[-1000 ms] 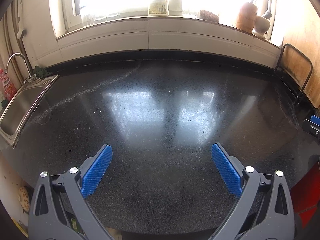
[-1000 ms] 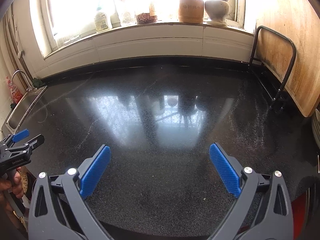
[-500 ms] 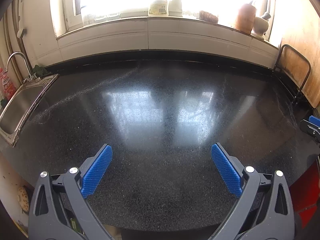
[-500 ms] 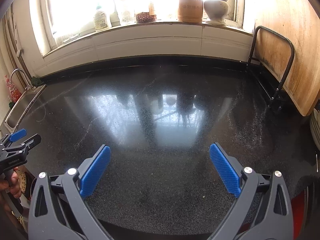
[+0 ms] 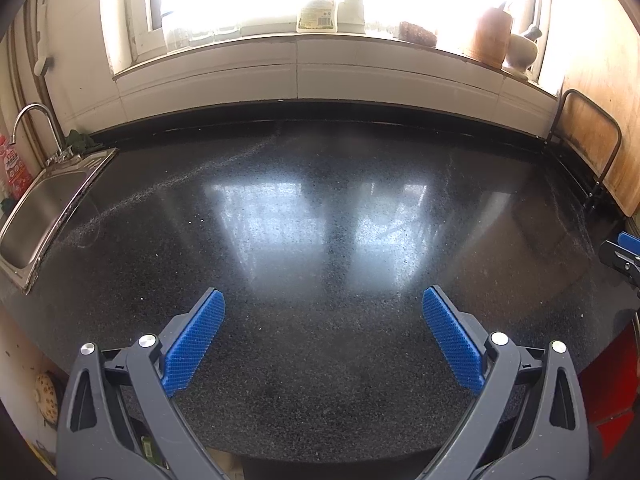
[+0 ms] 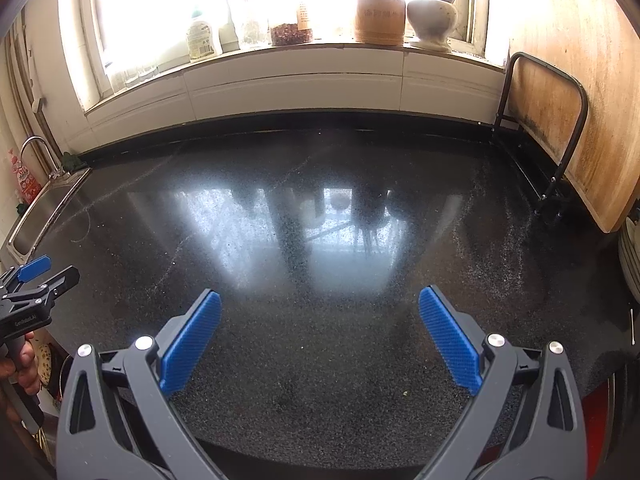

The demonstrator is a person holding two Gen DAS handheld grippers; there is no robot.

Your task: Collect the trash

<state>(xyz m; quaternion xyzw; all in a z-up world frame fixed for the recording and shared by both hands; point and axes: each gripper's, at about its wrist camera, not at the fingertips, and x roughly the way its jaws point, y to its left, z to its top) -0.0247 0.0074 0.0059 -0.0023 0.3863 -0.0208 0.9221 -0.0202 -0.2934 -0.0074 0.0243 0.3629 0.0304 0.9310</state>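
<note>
Since a second ago little has changed: both my claws hang over the same dark speckled counter (image 5: 320,208), and the view has only drifted slightly, the left one sliding a touch so the wooden jar (image 5: 488,36) and mortar (image 5: 522,50) on the windowsill (image 5: 296,46) sit a little further in from the edge.

My left claw (image 5: 323,344) is spread wide, blue pads (image 5: 194,342) well apart with nothing between them. My right claw (image 6: 320,344) is spread just the same, empty. In the right wrist view I can see my left claw at the left edge, held in a hand (image 6: 22,364).

The trash is hard to find. The only candidates I can make out are a thin white stick (image 6: 632,326) at the right edge of the counter, lying with its long axis running roughly away from me, and a tiny pale crumb (image 6: 405,393) on the counter near my right claw's right pad. Which end of the stick is which I cannot tell.

The sink (image 5: 44,208) with its tap (image 5: 36,120) lies to the left, a wooden board (image 6: 572,92) in a black rack (image 6: 560,128) to the right.
</note>
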